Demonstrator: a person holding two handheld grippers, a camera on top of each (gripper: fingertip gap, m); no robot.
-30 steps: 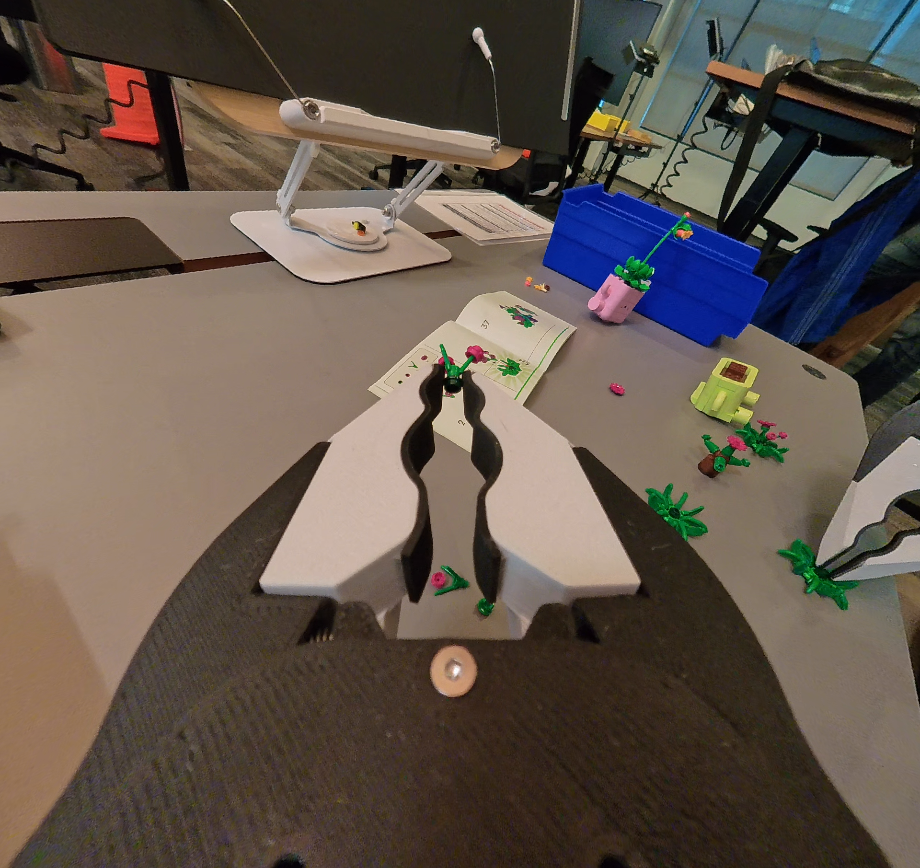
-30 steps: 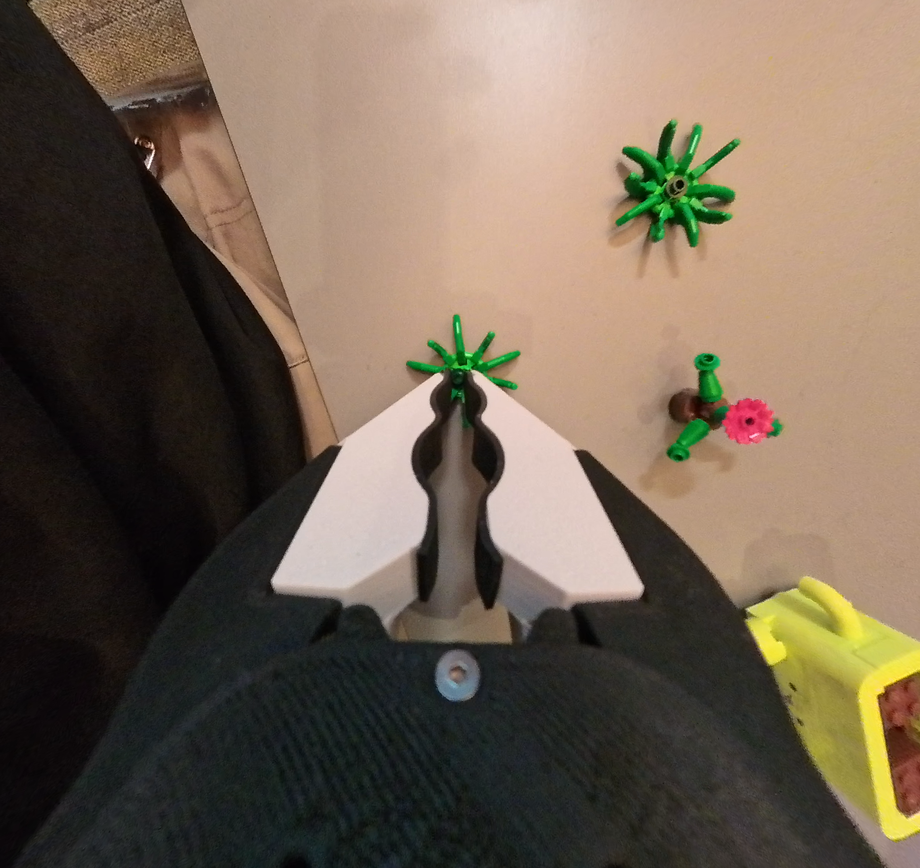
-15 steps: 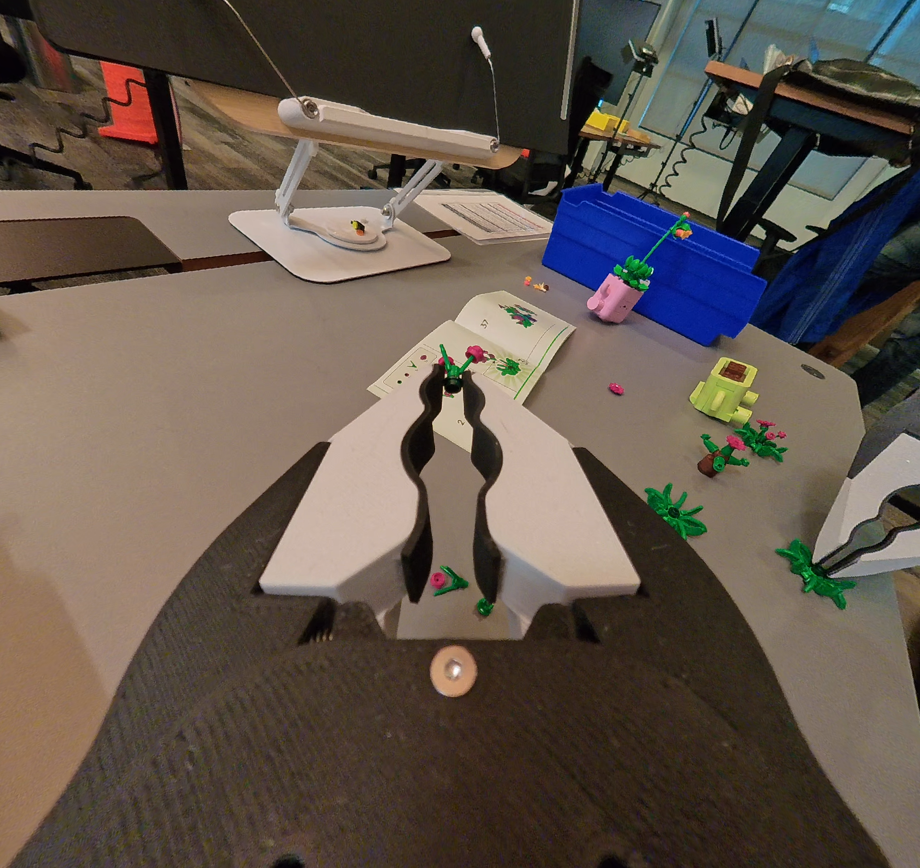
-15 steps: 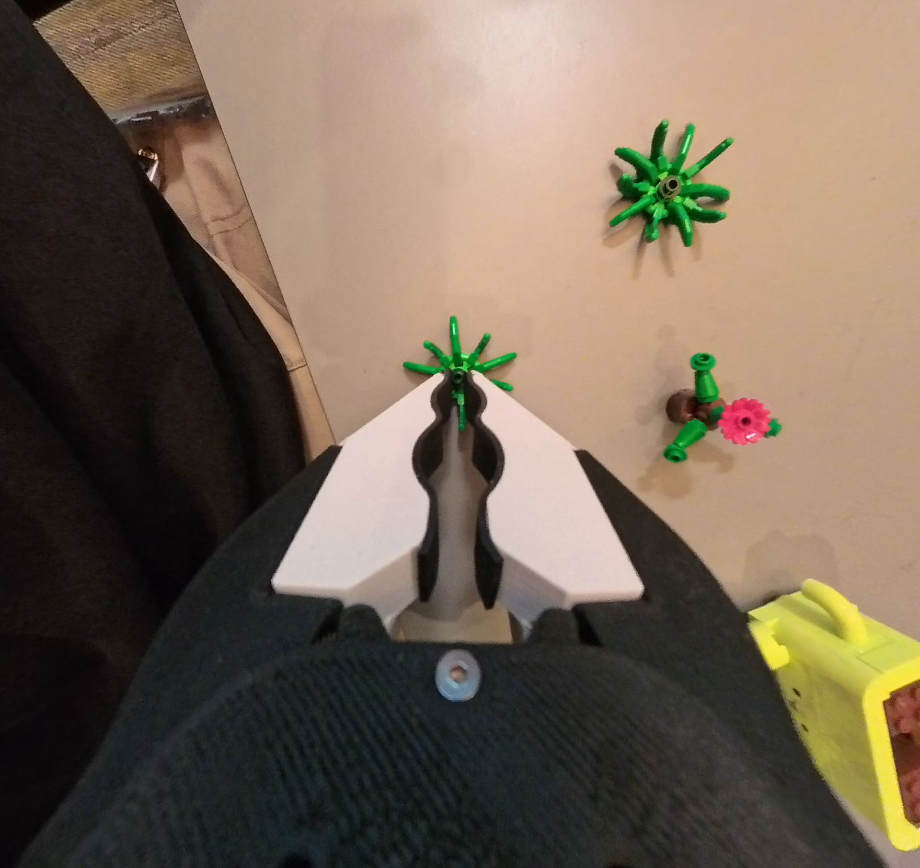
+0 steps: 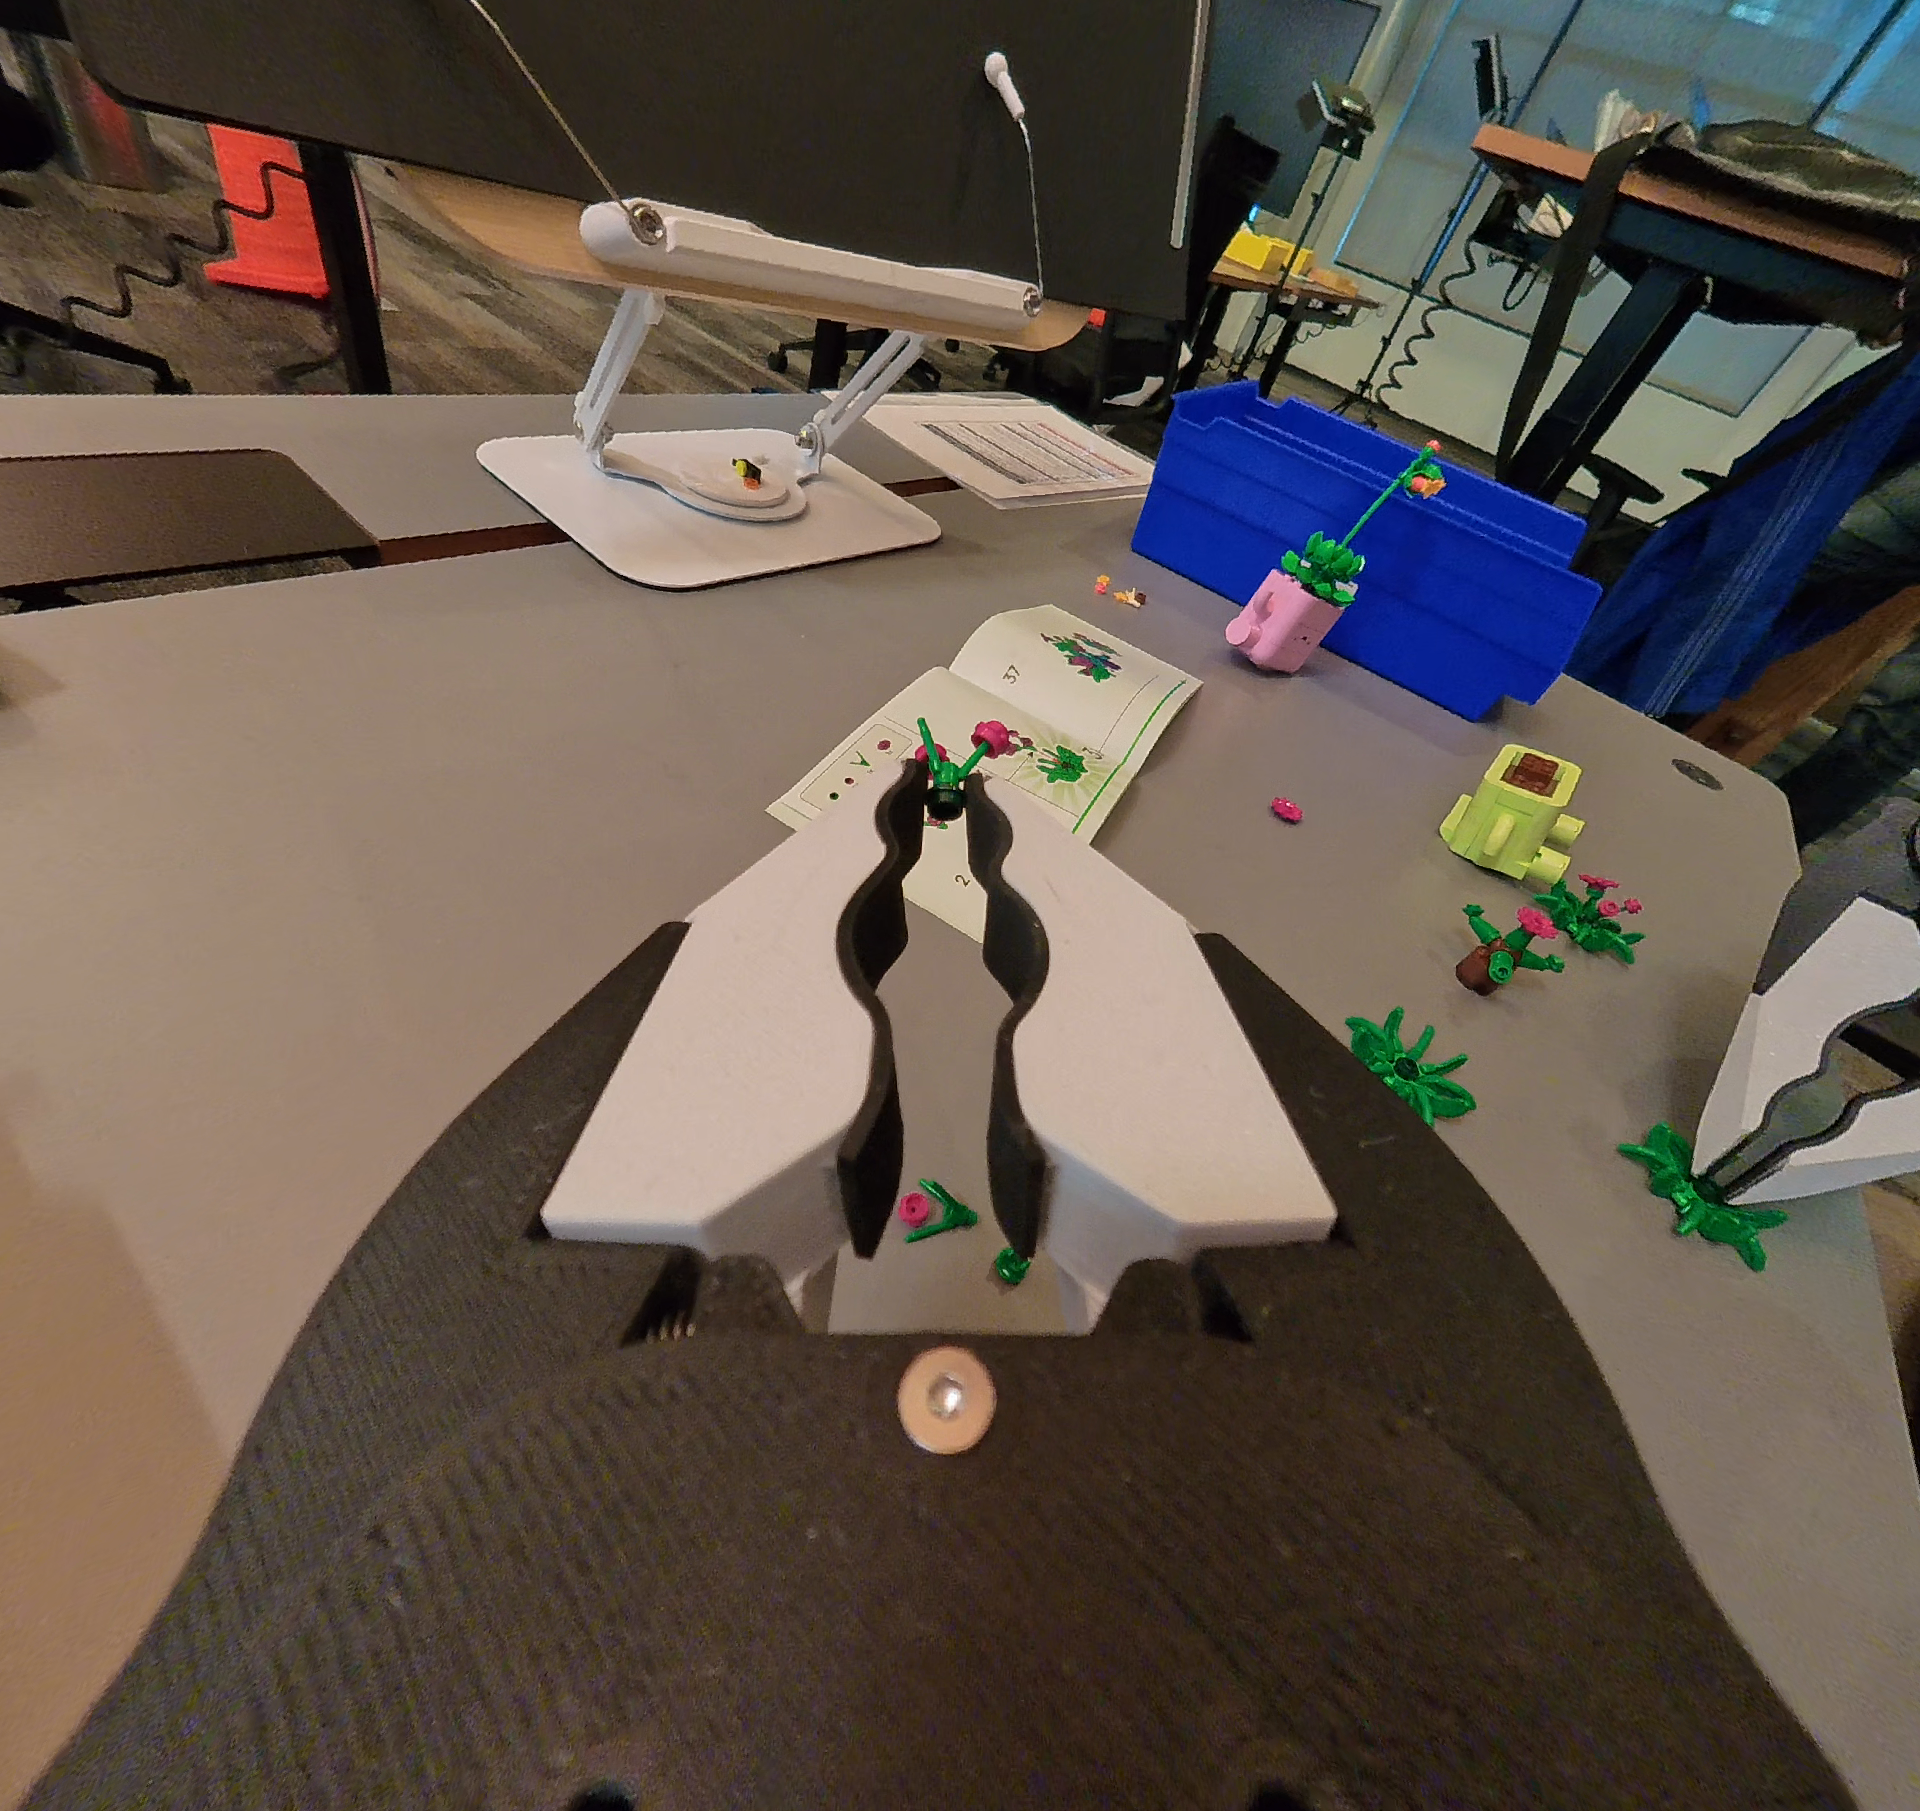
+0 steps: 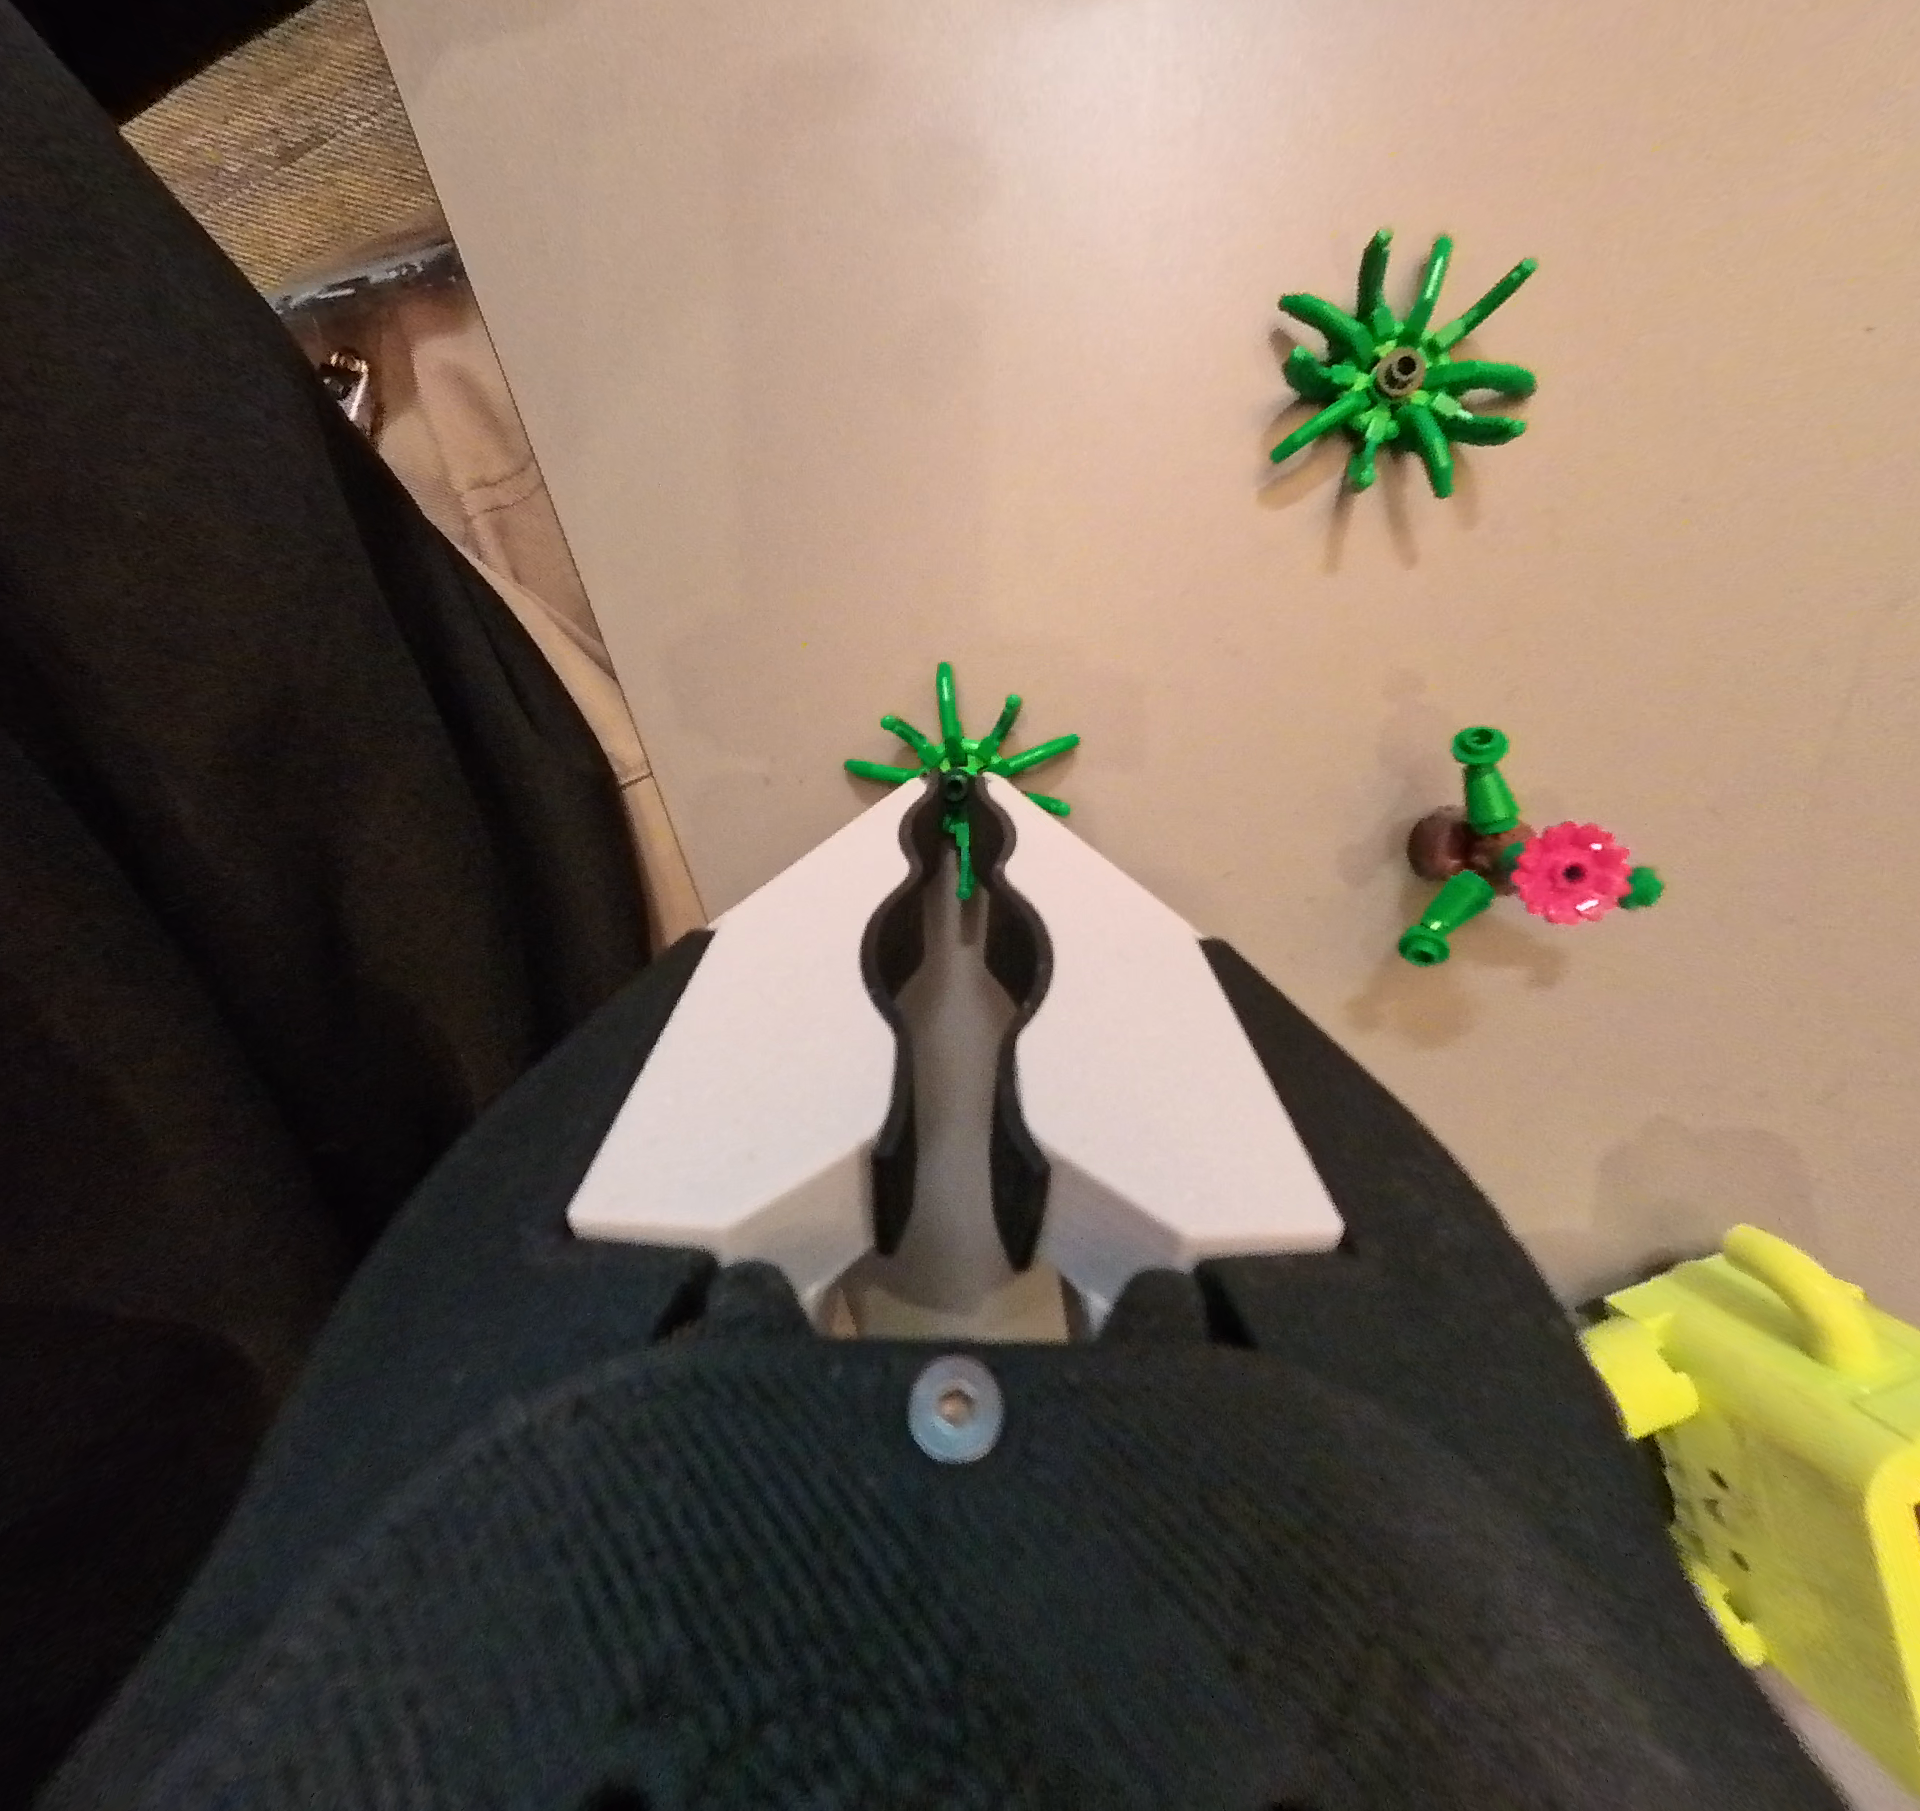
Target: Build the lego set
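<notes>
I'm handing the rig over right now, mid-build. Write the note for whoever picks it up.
Left tool: shut on a small flower stem with pink blossoms, held up over the open instruction booklet.
Right tool: shut on a green leaf cluster near the table's near edge; whether it is lifted is unclear.
Loose on the table: a second leaf cluster, a brown-based stem with pink flower, a yellow-green pot, a pink flower bunch.
Done: pink pot with plant, by the blue bin.
Left: the yellow-green pot holds no plant yet.
</notes>
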